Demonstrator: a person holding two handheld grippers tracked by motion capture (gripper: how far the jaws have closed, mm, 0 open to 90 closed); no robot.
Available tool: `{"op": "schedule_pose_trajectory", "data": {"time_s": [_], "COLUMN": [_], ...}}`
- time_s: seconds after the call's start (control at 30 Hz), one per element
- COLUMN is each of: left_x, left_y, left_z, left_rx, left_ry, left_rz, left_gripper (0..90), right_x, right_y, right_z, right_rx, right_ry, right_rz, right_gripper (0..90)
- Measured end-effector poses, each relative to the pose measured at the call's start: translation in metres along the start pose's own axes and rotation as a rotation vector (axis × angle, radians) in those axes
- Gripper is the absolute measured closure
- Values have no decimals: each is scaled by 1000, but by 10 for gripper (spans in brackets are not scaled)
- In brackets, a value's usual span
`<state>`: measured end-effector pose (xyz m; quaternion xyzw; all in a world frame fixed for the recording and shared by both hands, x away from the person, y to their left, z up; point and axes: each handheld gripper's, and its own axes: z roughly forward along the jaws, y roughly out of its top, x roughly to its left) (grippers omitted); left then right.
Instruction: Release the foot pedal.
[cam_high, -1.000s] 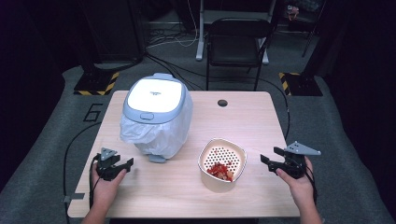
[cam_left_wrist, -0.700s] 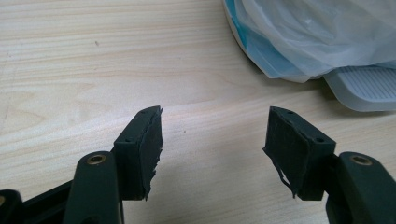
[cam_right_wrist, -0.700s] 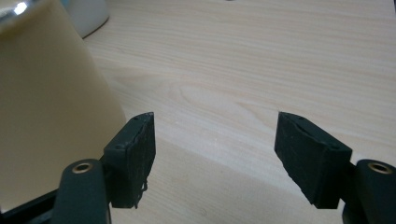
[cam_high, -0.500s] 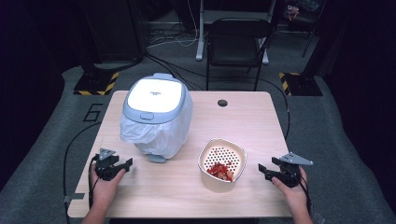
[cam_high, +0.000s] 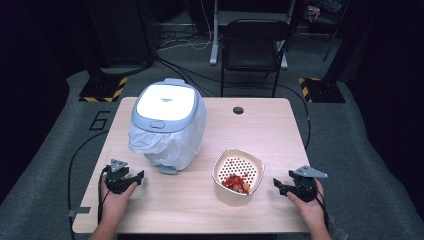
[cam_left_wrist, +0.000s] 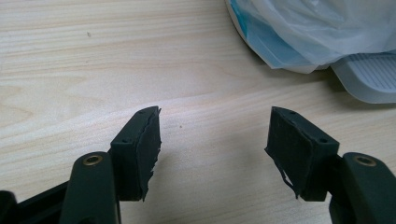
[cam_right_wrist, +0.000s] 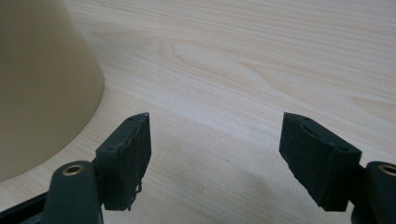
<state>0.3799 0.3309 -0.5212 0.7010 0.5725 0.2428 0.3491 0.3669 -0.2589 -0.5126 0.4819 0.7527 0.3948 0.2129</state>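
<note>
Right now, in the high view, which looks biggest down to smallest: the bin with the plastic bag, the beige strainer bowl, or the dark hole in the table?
1. bin, clearly largest.
2. strainer bowl, about half as wide.
3. hole, tiny; it lies farther from the camera, but not enough to change the order.

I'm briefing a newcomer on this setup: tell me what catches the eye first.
The white-lidded bin lined with a plastic bag stands out, left of centre on the wooden table. To its right, nearer the person, a cream strainer bowl holds red food scraps. An open left hand-held gripper and right hand-held gripper sit at the near corners, both empty.
</note>
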Motion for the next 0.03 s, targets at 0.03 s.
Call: {"op": "schedule_pose_trajectory", "data": {"time_s": [0.03], "left_x": [0], "left_y": [0], "left_z": [0], "left_rx": [0], "left_ry": [0], "left_rz": [0], "left_gripper": [342], "right_x": [0], "right_y": [0], "right_z": [1], "right_rx": [4], "right_ry": [-2], "right_rz": [-4], "right_gripper": [252]}}
